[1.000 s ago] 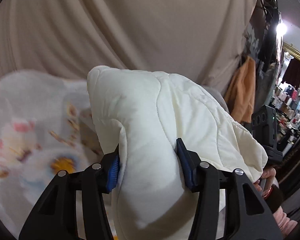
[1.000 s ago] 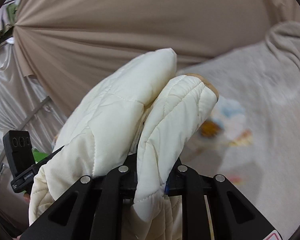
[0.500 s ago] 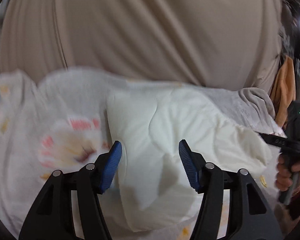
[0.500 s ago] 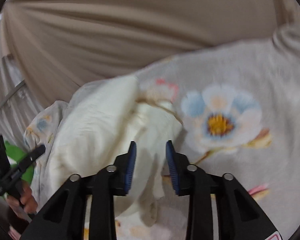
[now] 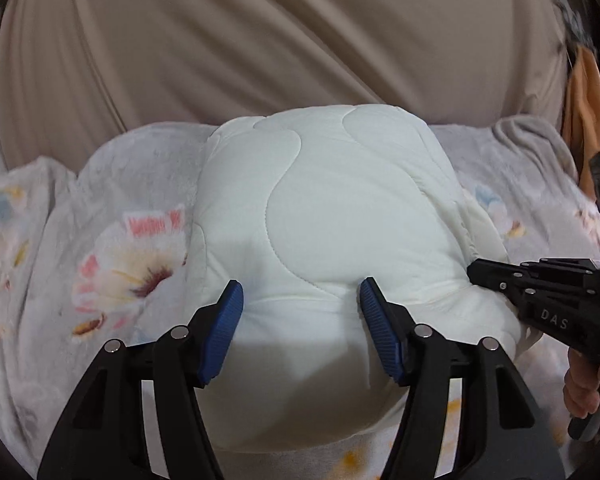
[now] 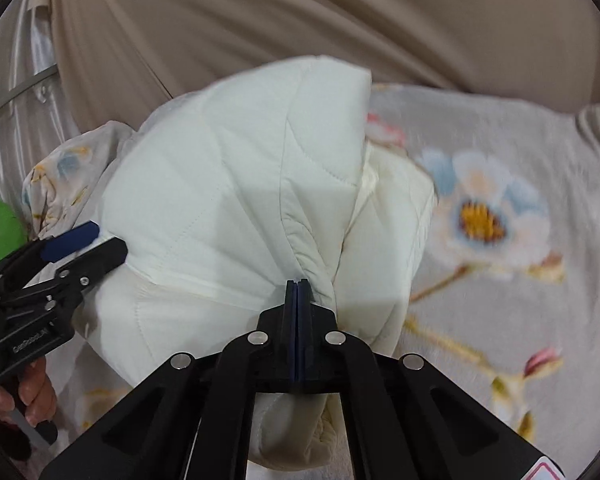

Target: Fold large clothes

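**The puffy coat sits in a bundle on the flowery blanket**

The white padded coat [image 5: 324, 216] lies in a thick folded bundle in the middle of the flowery blanket [image 5: 112, 264], with its back edge close to the tan curtain [image 5: 260, 40]. The left gripper [image 5: 300, 320] has its blue pads [image 5: 224, 332] spread apart. The near end of the coat bulges up between them, but I cannot tell if the pads press on it or only sit beside it. The right gripper [image 6: 298, 292] has its two fingers shut tight together. A small ridge of the coat meets their tips, and I cannot tell if any cloth is really pinched there. Each gripper is held in a hand [image 6: 24, 396].

What could go wrong? The coat is puffy and springy, so the fold could pop open by itself when nothing holds it down. The shut right fingers could drag that ridge along if they pull away and spoil the neat shape. The blanket is soft and lumpy, so the bundle could tip to one side.

The coat looks smooth and a bit shiny, with curvy stitched lines that make fat, pillow-like bumps. The blanket looks fuzzy, pale grey, with big flowers in pink, blue and yellow. The curtain hangs in long soft folds.
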A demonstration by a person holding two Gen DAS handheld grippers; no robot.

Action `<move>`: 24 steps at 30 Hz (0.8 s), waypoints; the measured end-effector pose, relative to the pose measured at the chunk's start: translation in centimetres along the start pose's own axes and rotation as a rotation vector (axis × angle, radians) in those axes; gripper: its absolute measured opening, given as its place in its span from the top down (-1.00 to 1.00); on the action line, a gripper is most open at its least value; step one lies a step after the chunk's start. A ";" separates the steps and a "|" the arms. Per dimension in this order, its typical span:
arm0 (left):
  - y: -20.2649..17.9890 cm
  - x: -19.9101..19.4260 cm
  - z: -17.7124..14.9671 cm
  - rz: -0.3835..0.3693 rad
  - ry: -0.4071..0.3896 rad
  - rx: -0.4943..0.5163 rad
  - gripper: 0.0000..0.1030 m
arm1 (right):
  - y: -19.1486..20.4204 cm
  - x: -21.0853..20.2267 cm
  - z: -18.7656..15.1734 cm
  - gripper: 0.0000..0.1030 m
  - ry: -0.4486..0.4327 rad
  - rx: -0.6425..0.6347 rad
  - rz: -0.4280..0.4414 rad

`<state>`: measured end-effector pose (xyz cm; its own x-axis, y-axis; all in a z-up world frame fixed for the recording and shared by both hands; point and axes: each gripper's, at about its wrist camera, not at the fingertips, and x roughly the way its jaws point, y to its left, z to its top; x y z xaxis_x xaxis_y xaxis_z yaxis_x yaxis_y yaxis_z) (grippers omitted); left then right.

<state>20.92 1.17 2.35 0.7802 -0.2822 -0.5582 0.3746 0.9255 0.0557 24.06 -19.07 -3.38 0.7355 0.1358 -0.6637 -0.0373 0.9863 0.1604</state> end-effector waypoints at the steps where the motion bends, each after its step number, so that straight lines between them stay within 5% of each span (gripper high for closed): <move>1: -0.5 0.1 -0.3 0.017 -0.004 0.011 -0.15 | -0.2 0.3 -0.5 1.00 -0.002 0.007 0.004; 8: -1.8 0.4 -1.2 0.106 -0.038 0.002 -0.20 | 0.9 1.0 -1.1 1.00 -0.044 -0.032 -0.051; 13: -1.9 -1.8 -1.0 0.105 -0.025 -0.055 -0.42 | 1.6 -3.4 -0.5 0.99 -0.108 0.045 -0.040; 24: -3.8 -6.2 -4.2 0.133 -0.009 -0.048 -0.65 | 4.6 -8.7 -5.8 0.52 -0.122 0.018 -0.158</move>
<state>12.57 0.49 2.13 0.8260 -0.1588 -0.5408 0.2439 0.9657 0.0888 13.56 -15.14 -1.16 0.8081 -0.0336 -0.5881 0.0962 0.9925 0.0753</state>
